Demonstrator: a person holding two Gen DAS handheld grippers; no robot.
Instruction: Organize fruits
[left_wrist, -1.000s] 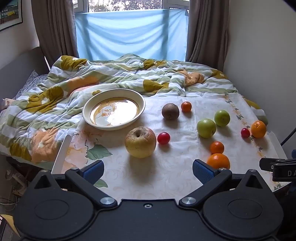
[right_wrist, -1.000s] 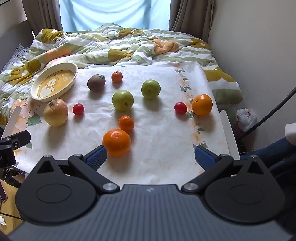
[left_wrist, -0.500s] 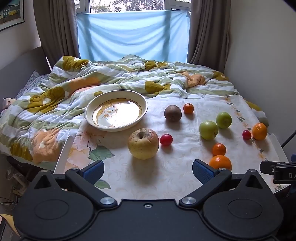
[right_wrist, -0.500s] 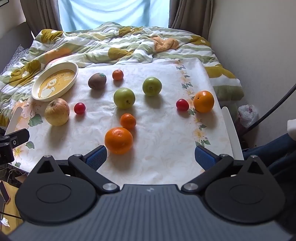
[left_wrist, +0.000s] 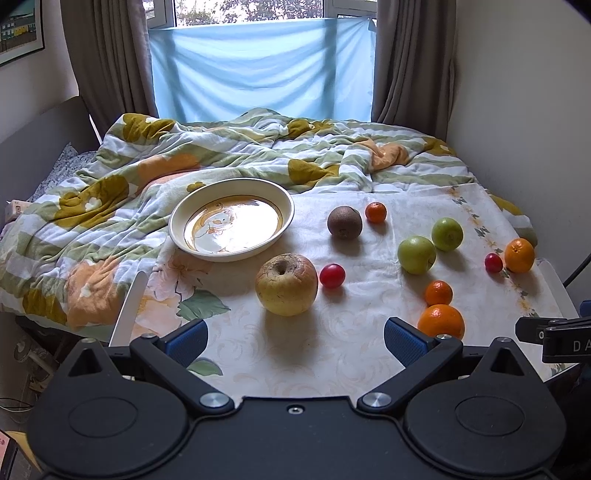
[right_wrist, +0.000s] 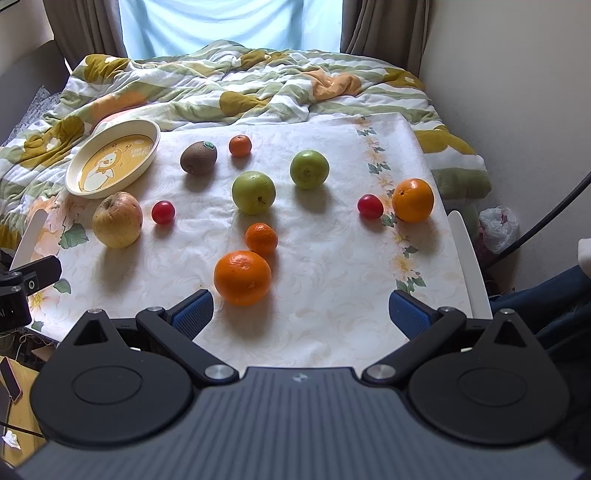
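Covering a table at the foot of a rumpled bed (left_wrist: 229, 155) beneath a curtained window (left_wrist: 258, 66), the floral cloth (right_wrist: 332, 314) carries scattered fruit — a yellow dish (right_wrist: 110, 158) at its far-left corner — while the left gripper (left_wrist: 293, 338) and right gripper (right_wrist: 301, 314) hang spread and empty over its near edge.

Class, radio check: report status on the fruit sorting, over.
Left gripper open, empty. Right gripper open, empty, large orange nearest. Plate bare; all fruit loose on the tablecloth. Nothing blocking, over.
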